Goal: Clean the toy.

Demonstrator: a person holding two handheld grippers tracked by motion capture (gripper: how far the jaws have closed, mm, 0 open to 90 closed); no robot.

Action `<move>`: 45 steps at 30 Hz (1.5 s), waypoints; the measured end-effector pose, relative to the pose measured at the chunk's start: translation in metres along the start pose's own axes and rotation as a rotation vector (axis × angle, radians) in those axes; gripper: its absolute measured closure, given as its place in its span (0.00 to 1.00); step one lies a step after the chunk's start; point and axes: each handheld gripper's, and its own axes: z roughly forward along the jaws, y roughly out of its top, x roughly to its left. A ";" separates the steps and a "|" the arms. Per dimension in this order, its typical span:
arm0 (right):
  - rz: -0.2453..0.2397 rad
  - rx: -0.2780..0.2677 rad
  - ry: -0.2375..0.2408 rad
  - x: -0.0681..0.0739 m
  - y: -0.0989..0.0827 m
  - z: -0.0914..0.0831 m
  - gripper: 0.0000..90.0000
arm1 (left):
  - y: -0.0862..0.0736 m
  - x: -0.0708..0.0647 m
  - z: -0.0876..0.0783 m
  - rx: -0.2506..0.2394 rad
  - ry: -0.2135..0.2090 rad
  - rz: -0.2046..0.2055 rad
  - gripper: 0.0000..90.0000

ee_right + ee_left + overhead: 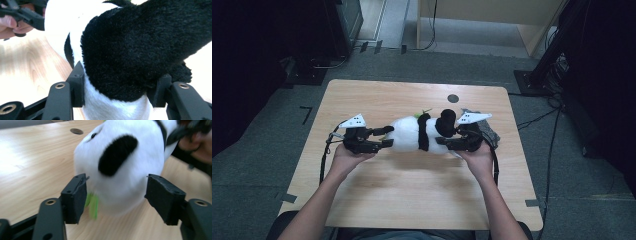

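Observation:
A black-and-white plush panda [412, 134] lies on its side in the middle of the wooden table [412, 195]. My left gripper [388, 136] is at its left end. In the left gripper view the jaws [116, 195] stand open on either side of the white rounded end [120, 170], and a green felt piece [93, 206] hangs by the left jaw. My right gripper [443, 136] is at the panda's right end. In the right gripper view its jaws [120, 87] press into a black furry part [140, 50] of the panda.
A grey cloth [489, 131] lies on the table under and behind my right hand. A round cable hole [453, 98] sits near the table's far edge. Dark stands and cables are on the floor around the table.

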 end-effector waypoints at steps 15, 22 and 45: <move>0.045 -0.039 0.119 0.005 0.007 -0.018 0.51 | -0.011 -0.021 0.018 0.007 -0.006 0.152 0.22; 0.057 -0.035 0.123 0.011 0.006 -0.009 0.45 | -0.010 -0.016 0.018 0.011 0.005 0.065 0.45; -0.074 -0.041 0.107 -0.002 -0.019 0.013 0.22 | 0.008 0.010 -0.016 -0.066 -0.038 -0.112 0.64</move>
